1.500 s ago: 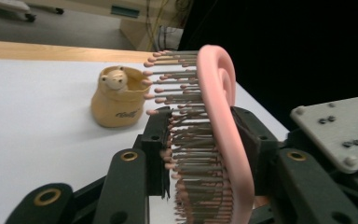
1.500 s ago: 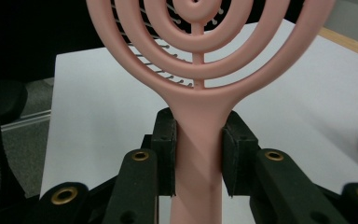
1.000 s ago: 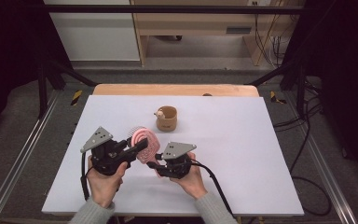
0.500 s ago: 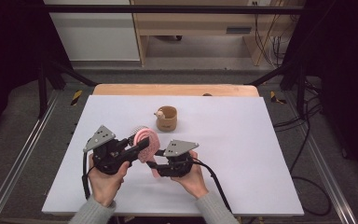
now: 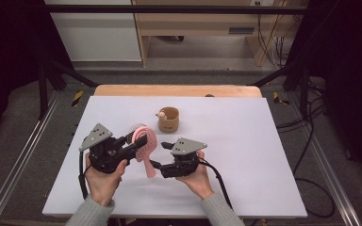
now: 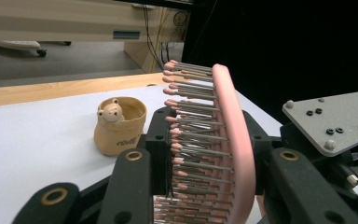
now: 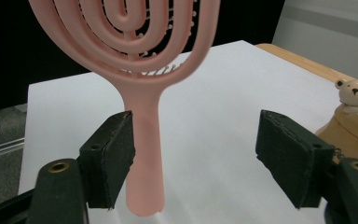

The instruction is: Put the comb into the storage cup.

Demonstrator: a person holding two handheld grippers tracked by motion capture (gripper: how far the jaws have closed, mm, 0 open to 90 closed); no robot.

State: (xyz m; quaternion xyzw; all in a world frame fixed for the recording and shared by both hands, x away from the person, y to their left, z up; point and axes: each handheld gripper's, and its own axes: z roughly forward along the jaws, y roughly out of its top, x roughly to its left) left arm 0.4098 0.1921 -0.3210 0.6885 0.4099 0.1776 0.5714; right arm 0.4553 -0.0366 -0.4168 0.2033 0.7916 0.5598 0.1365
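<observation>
White table (image 5: 264,155): spans centre of high view.
Pink hairbrush (image 5: 147,141): left of frame centre, handle hanging down, head clamped in left gripper (image 5: 139,140).
Right gripper (image 5: 156,165): jaws apart, just been opening; handle between, beside one pad, unpressed.
Bear cup (image 5: 169,119): above centre.

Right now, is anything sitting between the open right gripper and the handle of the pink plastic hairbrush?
Nothing visible. The right gripper has just been opening, and the pink plastic hairbrush has its handle between the jaws, close beside one pad. The left gripper clamps the brush's head. The tan bear-faced cup stands farther back, out of the way.
</observation>
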